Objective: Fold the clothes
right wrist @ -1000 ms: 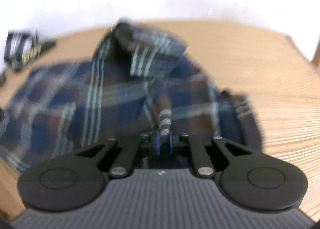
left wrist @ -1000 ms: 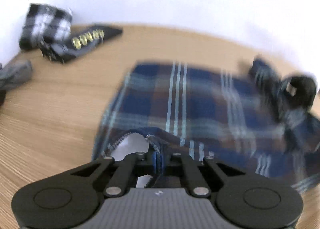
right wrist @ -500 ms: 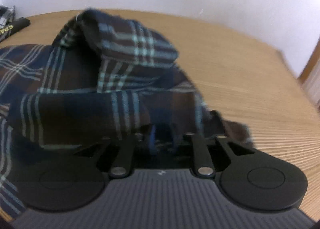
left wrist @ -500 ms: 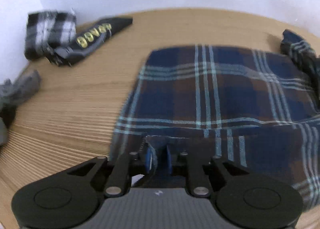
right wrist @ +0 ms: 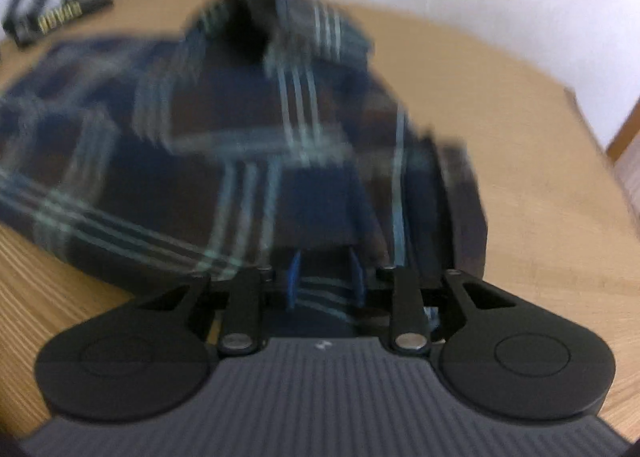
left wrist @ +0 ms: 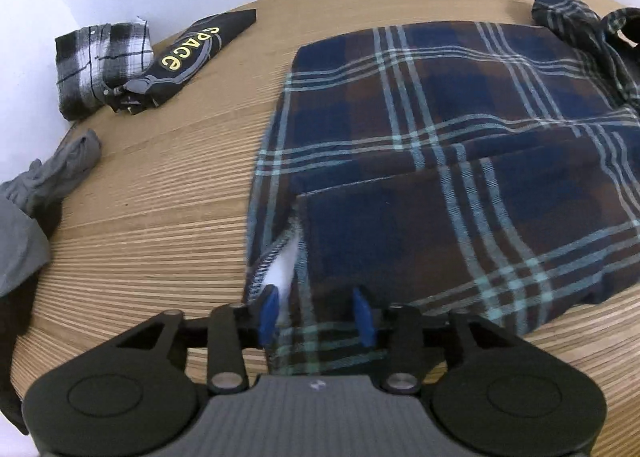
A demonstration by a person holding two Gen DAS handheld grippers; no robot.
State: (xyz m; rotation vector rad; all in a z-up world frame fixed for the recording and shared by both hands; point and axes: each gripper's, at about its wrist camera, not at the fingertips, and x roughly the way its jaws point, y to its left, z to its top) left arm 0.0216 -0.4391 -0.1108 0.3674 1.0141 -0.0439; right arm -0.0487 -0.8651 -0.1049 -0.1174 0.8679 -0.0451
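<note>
On the wooden table [left wrist: 168, 193], the navy-and-brown plaid shirt [left wrist: 460, 129] takes up most of the right half of the left wrist view, lying flat with its near portion folded over onto the rest; a bunched sleeve or collar part sits at its far right corner. Near edge of the fold gapes a bit, showing white lining. Same shirt fills the right wrist view [right wrist: 224, 161], blurred, with a raised dark lump at the far end.

Left side of table: grey garment [left wrist: 44, 185] at the edge, crumpled. Behind it, by the wall, a folded black-and-white checked cloth [left wrist: 100, 61], touching a folded black piece printed "SPACE" [left wrist: 192, 49].

Left gripper [left wrist: 316, 313]: jaws opening, blue pads spread, shirt edge lying between them but not pinched.

Right gripper [right wrist: 326, 281]: jaws partly apart, shirt fabric between the pads, pads not visibly pressing on it; frame blurred.
</note>
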